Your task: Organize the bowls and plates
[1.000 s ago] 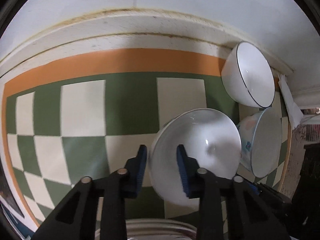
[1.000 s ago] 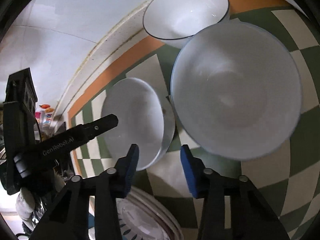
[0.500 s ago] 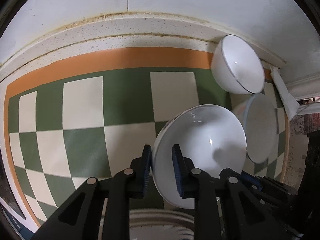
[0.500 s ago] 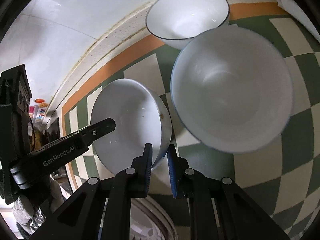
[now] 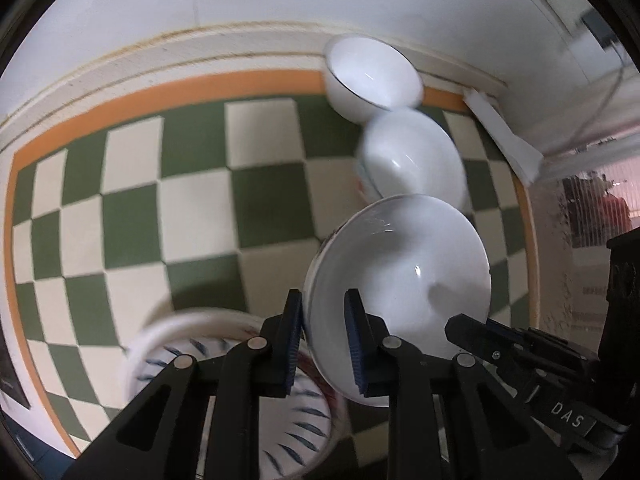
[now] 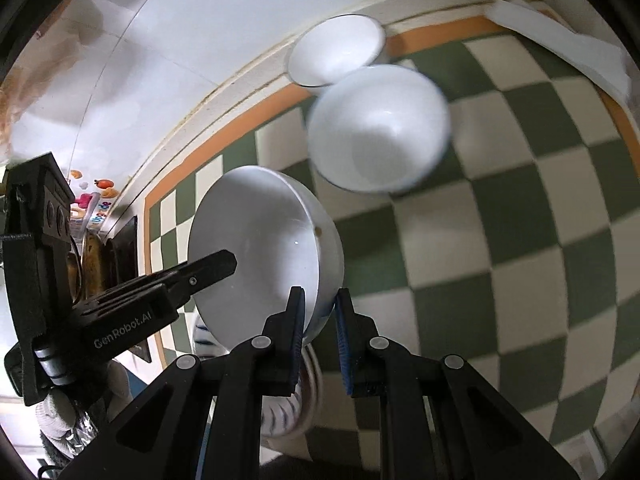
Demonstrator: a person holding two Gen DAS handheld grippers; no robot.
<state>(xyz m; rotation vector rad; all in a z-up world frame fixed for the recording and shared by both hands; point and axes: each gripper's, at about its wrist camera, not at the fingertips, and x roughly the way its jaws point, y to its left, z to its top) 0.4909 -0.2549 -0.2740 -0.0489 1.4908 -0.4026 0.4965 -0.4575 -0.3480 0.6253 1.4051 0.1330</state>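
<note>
You hold one white bowl (image 5: 400, 292) between both tools; the left gripper (image 5: 322, 344) pinches its near-left rim, one pad inside and one outside, and the right gripper (image 6: 320, 332) pinches the opposite rim the same way; the bowl hangs tilted above the checked tablecloth (image 5: 192, 208), its mouth turned toward the left tool. The relation that matters: two more bowls lie beyond it toward the far wall; the mid bowl (image 6: 380, 128) is nearer, the dark-rimmed bowl (image 6: 336, 50) sits just behind it, apparently touching; both lie far and right of the held bowl in the left view, so the right tool seems nearer to them. Directly below and near you sits the striped plate (image 5: 240, 396). Compared with a second ago: both sets of tongs were spread around the rim and are now pressed onto it; the bowl has risen off the cloth, and the striped plate shows more fully beneath.
</note>
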